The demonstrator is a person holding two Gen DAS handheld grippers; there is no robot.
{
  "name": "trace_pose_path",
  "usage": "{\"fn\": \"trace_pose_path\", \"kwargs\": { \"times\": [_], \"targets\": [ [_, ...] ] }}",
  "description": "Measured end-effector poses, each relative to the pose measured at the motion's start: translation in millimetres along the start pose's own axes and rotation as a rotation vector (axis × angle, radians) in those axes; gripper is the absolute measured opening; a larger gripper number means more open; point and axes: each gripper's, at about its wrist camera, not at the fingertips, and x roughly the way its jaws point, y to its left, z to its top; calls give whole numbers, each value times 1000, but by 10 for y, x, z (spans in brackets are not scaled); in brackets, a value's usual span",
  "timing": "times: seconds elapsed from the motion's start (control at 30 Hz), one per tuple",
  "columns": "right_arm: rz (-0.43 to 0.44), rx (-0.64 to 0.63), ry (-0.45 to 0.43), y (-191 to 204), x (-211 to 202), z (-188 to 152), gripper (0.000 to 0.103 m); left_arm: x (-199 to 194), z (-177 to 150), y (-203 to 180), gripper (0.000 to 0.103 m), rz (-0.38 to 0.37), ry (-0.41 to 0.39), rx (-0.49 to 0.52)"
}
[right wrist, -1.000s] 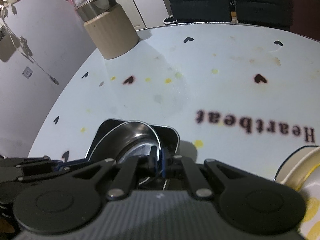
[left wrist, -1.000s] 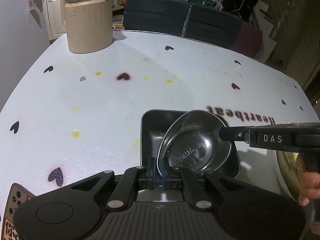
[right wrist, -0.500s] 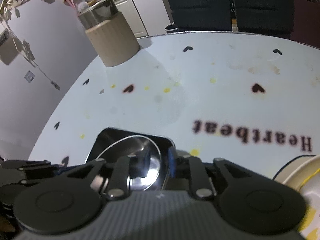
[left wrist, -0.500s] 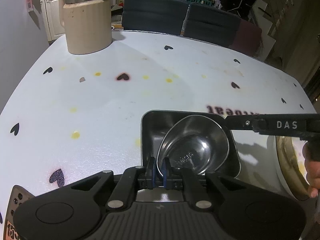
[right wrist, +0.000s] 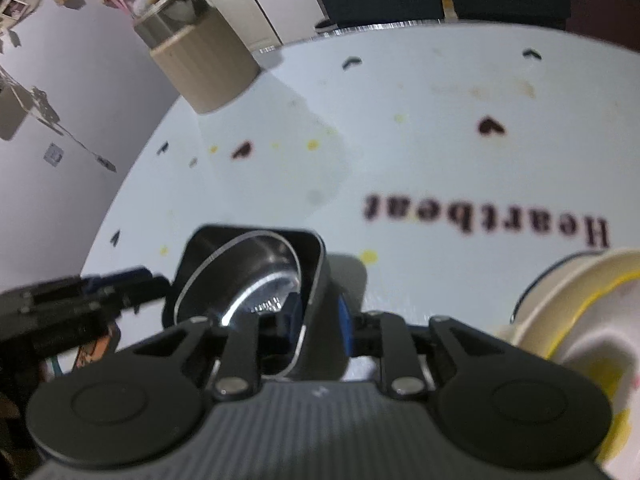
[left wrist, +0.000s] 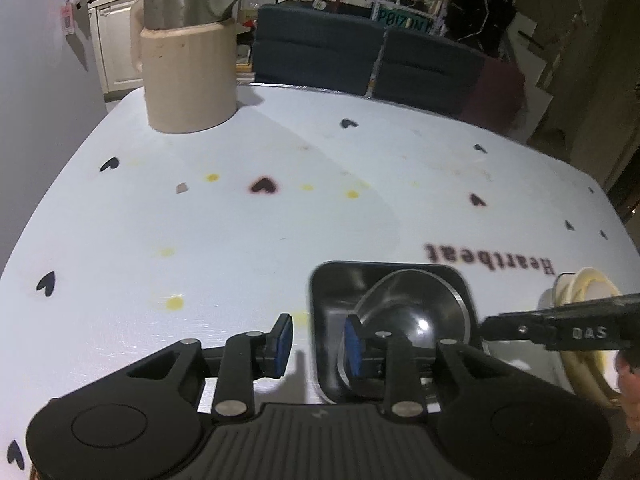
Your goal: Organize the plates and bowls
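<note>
A steel bowl [left wrist: 416, 312] rests inside a black square dish [left wrist: 332, 300] on the white table. My left gripper [left wrist: 318, 346] straddles the dish's left wall; its jaws are opening and the blue pads stand clear of the wall. In the right wrist view the steel bowl [right wrist: 256, 272] lies in the black dish [right wrist: 316, 256]. My right gripper [right wrist: 319, 318] is open there, one pad inside the bowl's rim and one outside the dish's right wall. The right gripper [left wrist: 486, 326] also shows at the dish's right side, and the left gripper [right wrist: 120, 284] at its left.
A cream bowl with a yellow rim [left wrist: 580, 284] [right wrist: 560, 300] stands just right of the dish. A beige kettle [left wrist: 188, 68] sits at the table's far left corner. Dark chairs [left wrist: 320, 56] line the far edge. A hand [left wrist: 628, 380] shows at the right border.
Both grippers were shut on the steel bowl's rim, holding it tilted over the black dish. Both have let go and opened, and the bowl now lies in the dish.
</note>
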Motion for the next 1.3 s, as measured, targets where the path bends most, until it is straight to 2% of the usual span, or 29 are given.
{"fn": "trace_pose_path", "kwargs": {
  "times": [0.2,0.47,0.53,0.83,1.03,1.3],
  "targets": [
    [15,21,26,-18,58,-36,23,112,48,93,30,5,33,19],
    [51,49,23,-38,98,-71,12,227,85,92,27,-15,67,51],
    [53,50,23,-40,112,-69,12,260,84,98,22,-23,78,54],
    [44,29,25,5,119,-71,12,368,96,110,19,-53,107,62],
    [47,26,35,22,159,-83,10,422,99,117,5,-93,134,45],
    [57,59,23,-24,133,-91,8,389,81,166,6,-122,138,-10]
  ]
}}
